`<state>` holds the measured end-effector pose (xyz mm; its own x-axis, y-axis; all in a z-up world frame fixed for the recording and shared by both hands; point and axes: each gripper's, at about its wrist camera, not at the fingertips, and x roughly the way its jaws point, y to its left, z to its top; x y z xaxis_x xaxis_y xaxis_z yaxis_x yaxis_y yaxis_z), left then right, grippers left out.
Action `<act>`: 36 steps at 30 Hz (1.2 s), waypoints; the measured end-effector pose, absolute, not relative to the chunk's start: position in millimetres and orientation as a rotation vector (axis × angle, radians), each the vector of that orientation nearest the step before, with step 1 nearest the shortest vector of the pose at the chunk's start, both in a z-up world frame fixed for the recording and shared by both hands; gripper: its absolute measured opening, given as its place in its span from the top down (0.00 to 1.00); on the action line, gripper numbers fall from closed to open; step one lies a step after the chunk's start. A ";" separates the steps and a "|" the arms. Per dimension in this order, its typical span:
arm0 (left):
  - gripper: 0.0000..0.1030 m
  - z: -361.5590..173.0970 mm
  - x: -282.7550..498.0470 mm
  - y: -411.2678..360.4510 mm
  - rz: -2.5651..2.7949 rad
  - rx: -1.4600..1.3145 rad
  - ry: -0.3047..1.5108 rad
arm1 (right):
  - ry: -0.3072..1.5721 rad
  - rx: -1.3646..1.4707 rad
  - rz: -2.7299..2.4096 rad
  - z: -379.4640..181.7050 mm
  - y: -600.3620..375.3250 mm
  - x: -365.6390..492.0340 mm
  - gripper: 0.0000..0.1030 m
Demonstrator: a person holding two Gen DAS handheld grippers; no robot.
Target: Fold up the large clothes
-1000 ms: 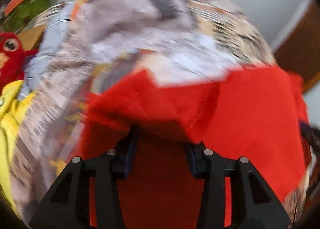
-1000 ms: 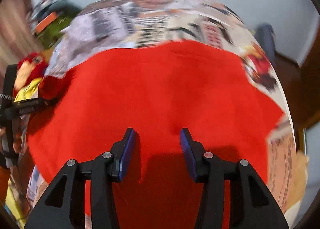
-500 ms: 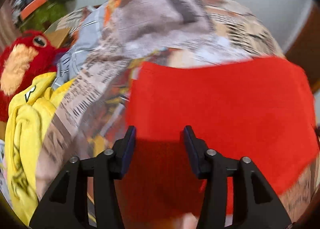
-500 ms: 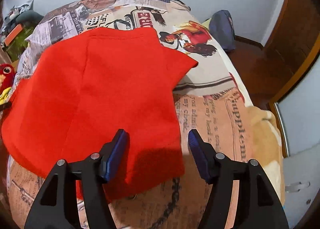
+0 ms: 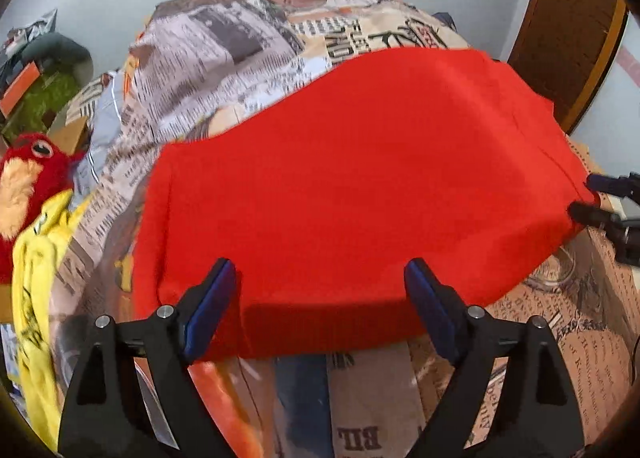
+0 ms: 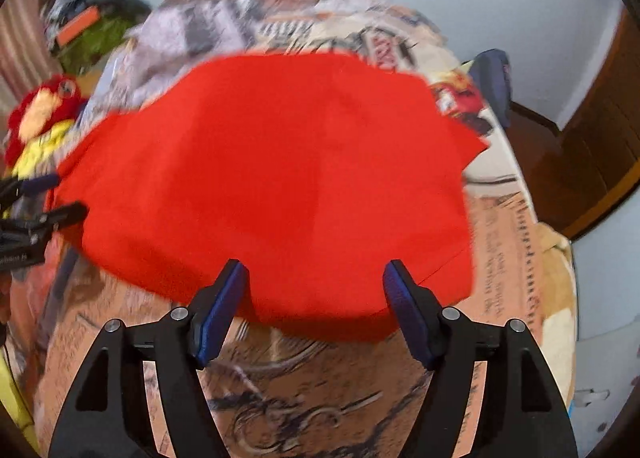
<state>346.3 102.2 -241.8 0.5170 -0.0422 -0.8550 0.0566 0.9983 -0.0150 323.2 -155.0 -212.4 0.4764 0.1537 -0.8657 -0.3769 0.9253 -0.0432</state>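
Left gripper (image 5: 320, 290) fingers just spread wide, right gripper (image 6: 316, 290) likewise, neither gripping red garment (image 5: 360, 178) below

- Red garment (image 5: 352, 178) lies spread flat on a newspaper-print bedspread (image 5: 224, 58).
- Left gripper (image 5: 320, 298) over the garment's near edge; jaws have just been opening, now wide, pads clear of the cloth.
- Right gripper (image 5: 588, 198) at the garment's right edge, fingertips apart.
- Yellow cloth (image 5: 36, 282) and red plush toy (image 5: 28, 178) at left.
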 end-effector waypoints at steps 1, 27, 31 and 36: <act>0.16 -244.3 343.4 103.9 -0.056 0.004 1.034 | 1.037 -0.257 0.334 -216.4 -152.6 321.4 0.33; 0.16 -311.2 292.1 206.2 -0.214 -0.995 1.011 | 0.987 -0.253 0.364 -201.5 -131.4 303.7 0.33; 0.17 -319.0 308.0 219.6 -0.236 -1.117 0.930 | 0.994 -0.247 0.359 -204.6 -134.0 308.8 0.33; 0.28 -319.7 329.6 227.2 -0.156 -1.126 0.874 | 1.011 -0.227 0.351 -208.5 -136.1 315.8 0.33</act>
